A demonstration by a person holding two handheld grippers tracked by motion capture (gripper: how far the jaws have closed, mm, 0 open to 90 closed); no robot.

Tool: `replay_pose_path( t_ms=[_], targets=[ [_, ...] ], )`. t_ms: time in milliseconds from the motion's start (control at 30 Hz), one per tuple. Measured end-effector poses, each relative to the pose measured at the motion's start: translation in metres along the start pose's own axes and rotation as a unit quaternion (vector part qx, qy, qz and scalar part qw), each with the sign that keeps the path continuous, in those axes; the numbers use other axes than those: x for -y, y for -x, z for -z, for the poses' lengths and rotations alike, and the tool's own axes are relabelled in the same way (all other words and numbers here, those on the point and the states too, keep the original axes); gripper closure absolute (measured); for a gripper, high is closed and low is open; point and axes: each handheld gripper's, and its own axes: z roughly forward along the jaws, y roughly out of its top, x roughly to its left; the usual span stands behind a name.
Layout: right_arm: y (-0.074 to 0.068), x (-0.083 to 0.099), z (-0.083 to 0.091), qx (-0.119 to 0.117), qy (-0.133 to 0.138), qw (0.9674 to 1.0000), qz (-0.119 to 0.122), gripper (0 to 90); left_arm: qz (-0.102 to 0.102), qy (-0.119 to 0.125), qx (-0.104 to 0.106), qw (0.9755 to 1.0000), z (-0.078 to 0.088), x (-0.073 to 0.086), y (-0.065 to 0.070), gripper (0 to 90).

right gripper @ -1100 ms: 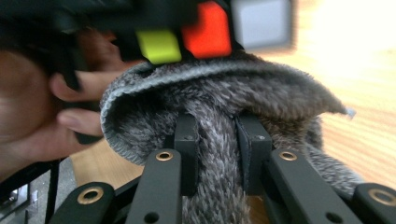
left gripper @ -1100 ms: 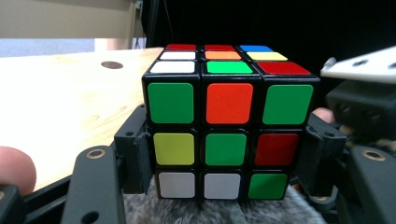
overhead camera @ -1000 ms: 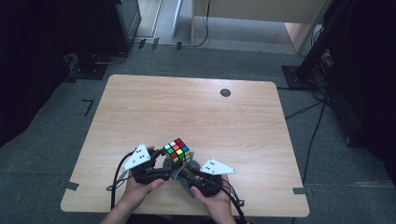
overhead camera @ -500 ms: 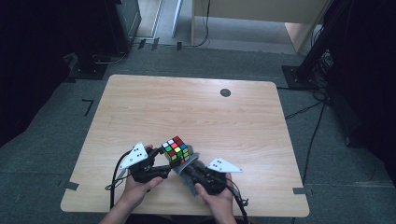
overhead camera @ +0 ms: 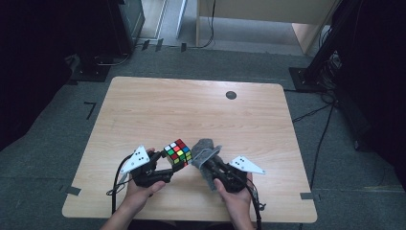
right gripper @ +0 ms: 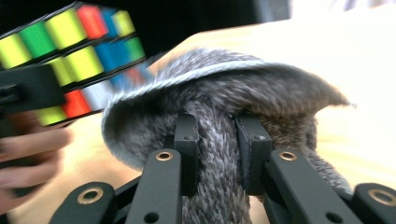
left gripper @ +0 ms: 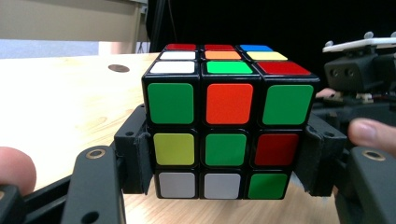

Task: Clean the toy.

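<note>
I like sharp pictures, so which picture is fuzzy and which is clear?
Right gripper view: fuzzy, the grey cloth and Rubik's cube are smeared. Left gripper view: clear, the cube's stickers look crisp. High view: even light on the table, dark around it.
</note>
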Motion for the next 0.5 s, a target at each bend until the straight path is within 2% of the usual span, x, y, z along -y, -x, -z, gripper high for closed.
replay_pose_path(
  t_ms=[100,233,367,500],
  targets=[
    [0.015,-0.006,0.01,0.05,0.017,0.9983,0.026,73.6,-0.001,-0.001,-0.004,1.0,0.0,0.0,-0.001,34.3],
    [0.036,-0.011,0.022,0.109,0.024,0.9925,0.05,73.4,-0.001,0.0,-0.007,1.0,0.001,0.0,-0.004,34.3],
    [0.05,-0.006,0.022,0.136,0.007,0.9894,0.05,73.6,0.001,0.0,-0.011,0.9999,0.002,0.0,-0.005,34.4],
    [0.055,0.005,0.013,0.153,-0.016,0.9863,0.061,73.5,0.001,0.0,-0.012,0.9999,0.002,0.0,-0.006,34.4]
  ],
)
